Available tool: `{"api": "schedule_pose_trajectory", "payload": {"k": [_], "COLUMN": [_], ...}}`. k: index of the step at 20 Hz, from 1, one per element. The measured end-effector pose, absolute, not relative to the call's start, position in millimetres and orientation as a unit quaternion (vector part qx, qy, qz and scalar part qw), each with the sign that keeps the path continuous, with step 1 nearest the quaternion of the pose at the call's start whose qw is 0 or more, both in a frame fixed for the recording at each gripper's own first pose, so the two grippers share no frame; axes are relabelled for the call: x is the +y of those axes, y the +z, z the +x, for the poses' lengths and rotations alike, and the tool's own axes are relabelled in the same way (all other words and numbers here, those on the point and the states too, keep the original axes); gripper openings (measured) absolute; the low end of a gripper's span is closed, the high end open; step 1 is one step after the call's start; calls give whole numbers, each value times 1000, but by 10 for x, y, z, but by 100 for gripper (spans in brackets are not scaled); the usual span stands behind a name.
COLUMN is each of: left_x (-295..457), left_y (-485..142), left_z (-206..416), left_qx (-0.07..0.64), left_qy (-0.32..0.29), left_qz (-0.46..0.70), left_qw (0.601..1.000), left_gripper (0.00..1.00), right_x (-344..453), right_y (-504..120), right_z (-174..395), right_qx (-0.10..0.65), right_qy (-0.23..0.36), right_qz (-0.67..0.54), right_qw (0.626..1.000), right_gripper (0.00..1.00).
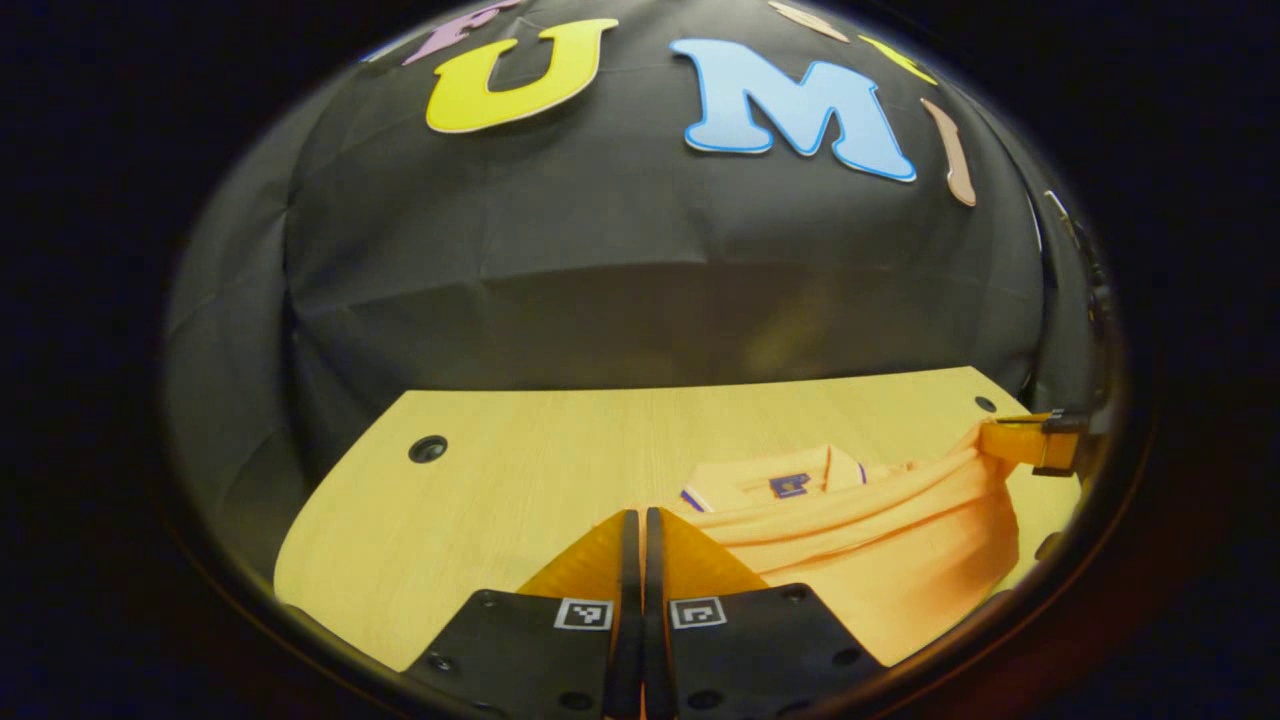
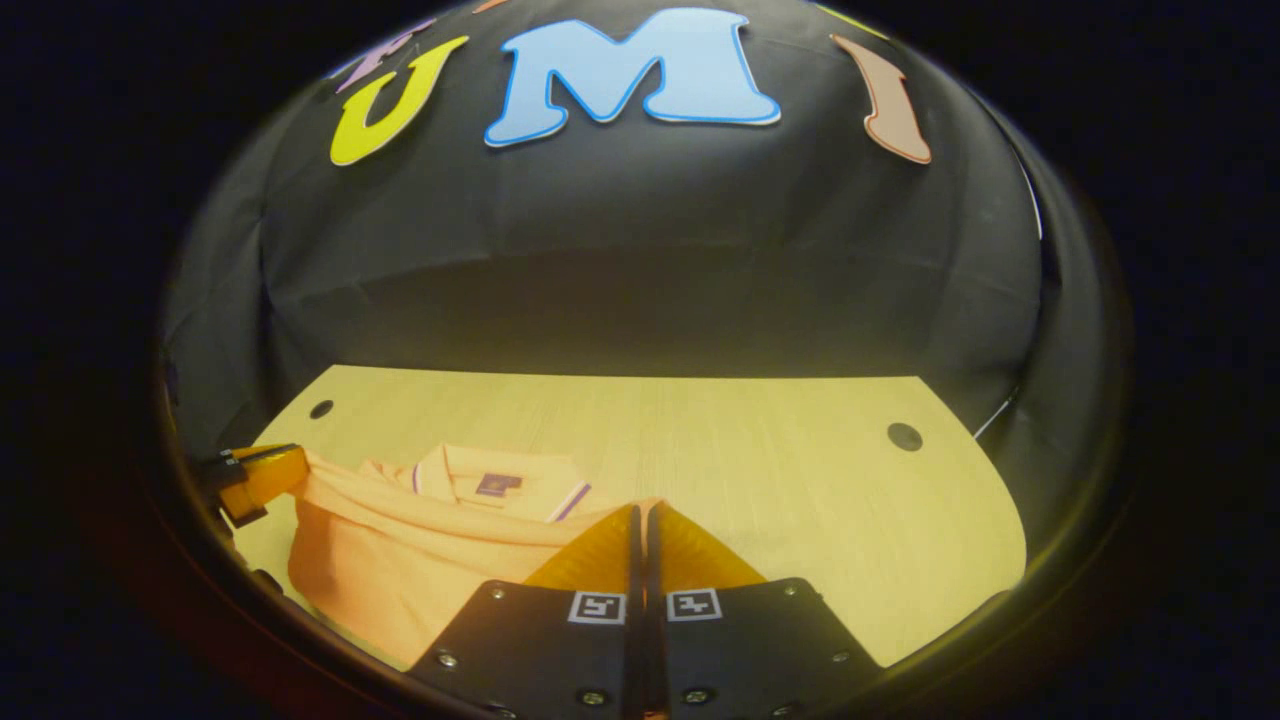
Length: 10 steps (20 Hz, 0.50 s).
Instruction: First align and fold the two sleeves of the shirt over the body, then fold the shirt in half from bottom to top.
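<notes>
An orange polo shirt lies on the light wooden table, its collar and purple neck label facing up. My left gripper is shut on one corner of the shirt's bottom edge, which is raised above the body. In the left gripper view that edge stretches right to my right gripper, which pinches the other corner. In the right gripper view my right gripper is shut on the shirt, and the edge runs left to my left gripper. The sleeves are hidden under the lifted cloth.
The table has round cable holes near its back corners. Black cloth walls close it in at the back and sides. Bare wood lies beyond the collar up to the back edge.
</notes>
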<state>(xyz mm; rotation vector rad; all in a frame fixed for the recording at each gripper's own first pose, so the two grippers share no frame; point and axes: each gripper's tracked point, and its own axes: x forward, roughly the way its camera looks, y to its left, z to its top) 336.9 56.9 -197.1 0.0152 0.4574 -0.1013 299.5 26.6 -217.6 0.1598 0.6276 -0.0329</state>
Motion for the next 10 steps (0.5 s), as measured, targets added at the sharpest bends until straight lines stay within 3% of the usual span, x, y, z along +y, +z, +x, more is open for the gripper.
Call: {"api": "schedule_pose_trajectory", "payload": {"k": [10], "left_x": [597], "left_y": [-2166], "left_z": [3462], "left_qx": [247], "left_qy": [-43], "left_qz": [19], "left_qw": [968], "left_gripper": [10], "right_x": [328], "right_y": [-2395], "right_z": [3031], "right_qx": [337], "right_qy": [-23], "right_qz": [56], "right_qw": [940], "right_gripper": [4]}}
